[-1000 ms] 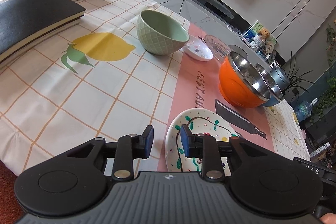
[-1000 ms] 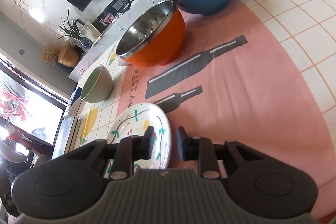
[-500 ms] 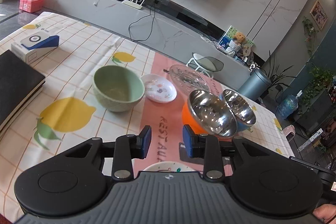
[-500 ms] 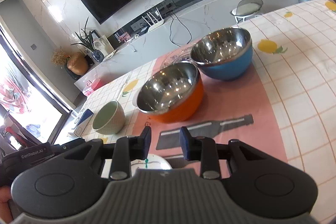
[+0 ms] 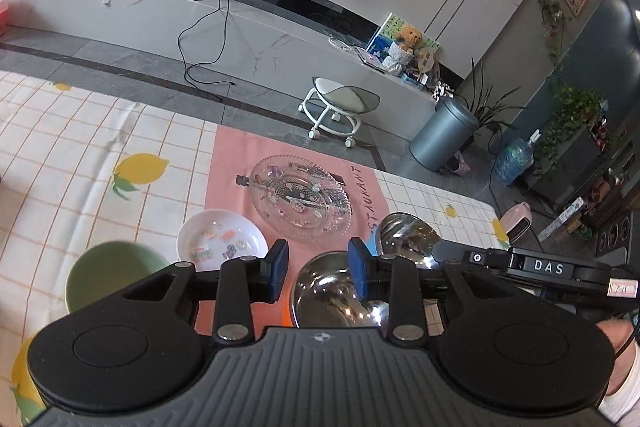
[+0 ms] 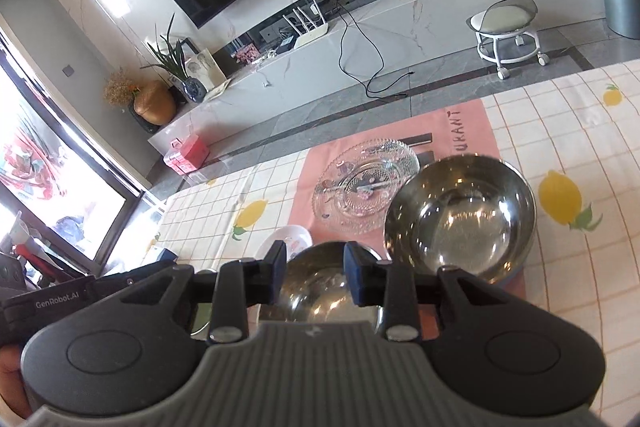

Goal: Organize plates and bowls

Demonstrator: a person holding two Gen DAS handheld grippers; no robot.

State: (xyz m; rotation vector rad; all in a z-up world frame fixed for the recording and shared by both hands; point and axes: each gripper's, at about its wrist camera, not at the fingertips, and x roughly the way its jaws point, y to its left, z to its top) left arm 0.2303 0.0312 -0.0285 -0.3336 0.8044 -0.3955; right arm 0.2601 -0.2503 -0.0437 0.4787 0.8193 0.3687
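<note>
Left claw: jaws stood partly open, holding nothing; it hung above the table.
Right claw: jaws likewise parted and empty.
Steel bowls: the orange bowl lay just below and ahead of both claws; the blue bowl sat ahead-right of the right claw, touching or nearly so.
Plates: the glass plate lay farther ahead; the small white dish ahead-left of the left claw; the green bowl farther left.
Handling: steel bowls probably light, stiff, slippery; pinch across the rim; glass plate likely fragile, heavier; grip its raised edge.
</note>
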